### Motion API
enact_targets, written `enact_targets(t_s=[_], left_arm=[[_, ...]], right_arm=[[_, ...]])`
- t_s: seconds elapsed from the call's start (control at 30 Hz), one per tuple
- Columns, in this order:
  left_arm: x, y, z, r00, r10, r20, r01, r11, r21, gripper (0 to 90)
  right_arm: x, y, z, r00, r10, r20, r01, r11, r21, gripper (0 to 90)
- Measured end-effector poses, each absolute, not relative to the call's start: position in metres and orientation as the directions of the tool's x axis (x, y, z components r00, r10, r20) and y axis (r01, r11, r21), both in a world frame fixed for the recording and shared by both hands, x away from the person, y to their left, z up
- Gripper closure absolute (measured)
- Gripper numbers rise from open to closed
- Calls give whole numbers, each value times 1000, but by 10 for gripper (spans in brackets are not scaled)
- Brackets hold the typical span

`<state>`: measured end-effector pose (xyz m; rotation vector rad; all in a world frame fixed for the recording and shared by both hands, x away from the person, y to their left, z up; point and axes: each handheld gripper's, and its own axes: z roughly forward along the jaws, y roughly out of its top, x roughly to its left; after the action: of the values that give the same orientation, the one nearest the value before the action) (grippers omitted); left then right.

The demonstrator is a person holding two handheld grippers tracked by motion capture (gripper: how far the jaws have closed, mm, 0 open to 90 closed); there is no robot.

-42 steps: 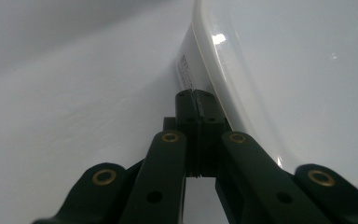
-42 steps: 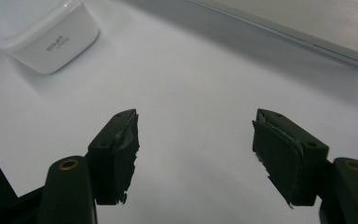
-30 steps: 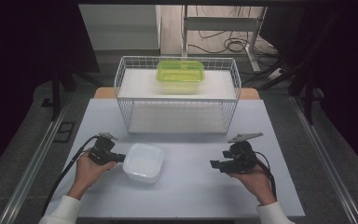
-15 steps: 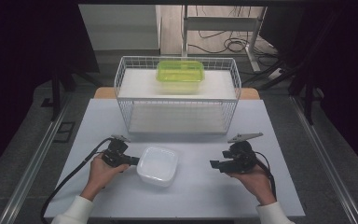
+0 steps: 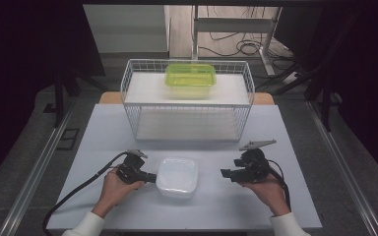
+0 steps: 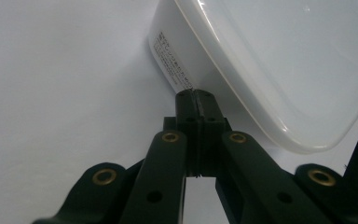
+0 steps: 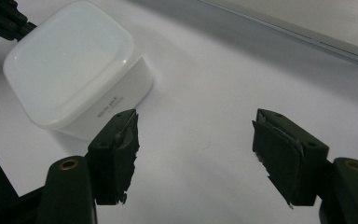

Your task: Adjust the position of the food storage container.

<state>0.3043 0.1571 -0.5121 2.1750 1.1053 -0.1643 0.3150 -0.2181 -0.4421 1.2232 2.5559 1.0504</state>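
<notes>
Pressing its closed tips against the white container's [image 5: 177,176] left wall, the left hand-held gripper [image 5: 150,177] grips nothing; the container lies mid-surface [image 5: 216,206], between both hands. The right hand-held gripper [image 5: 225,172] waits apart, jaws wide and empty.

Lab or test bay, not a home: a bare white table [image 5: 256,211] set between metal floor rails [image 5: 39,172], dark screens along both sides, loose cables [image 5: 236,44] on the floor beyond its far edge (beside a metal frame leg [image 5: 195,29]), and staged props.
</notes>
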Motion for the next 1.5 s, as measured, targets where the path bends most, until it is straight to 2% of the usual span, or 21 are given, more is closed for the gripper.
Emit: enact_targets(t_s=[0.57, 0.9, 1.0, 1.13, 1.27, 1.37, 1.5], left_arm=[[300, 144, -511, 649, 647, -400, 740, -414, 530, 899], [289, 174, -482, 636, 676, -372, 711, -327, 623, 882], [286, 183, -476, 603, 681, -414, 732, -267, 627, 814], [283, 186, -471, 567, 676, -470, 757, -204, 620, 578], [282, 183, -471, 550, 646, -529, 776, -160, 611, 428], [282, 182, -472, 541, 632, -554, 784, -140, 605, 370], [285, 181, -475, 534, 625, -569, 790, -131, 598, 363]], right_arm=[[316, -219, -443, -665, 725, 178, 643, 435, 630, 307], [314, -225, -440, -640, 743, 199, 649, 383, 658, 297], [313, -226, -439, -637, 740, 216, 651, 366, 665, 297], [312, -225, -440, -640, 725, 253, 655, 343, 673, 297], [313, -223, -443, -643, 702, 306, 665, 312, 679, 297], [313, -220, -445, -642, 686, 342, 674, 292, 678, 297], [314, -217, -450, -644, 667, 374, 681, 278, 678, 304]])
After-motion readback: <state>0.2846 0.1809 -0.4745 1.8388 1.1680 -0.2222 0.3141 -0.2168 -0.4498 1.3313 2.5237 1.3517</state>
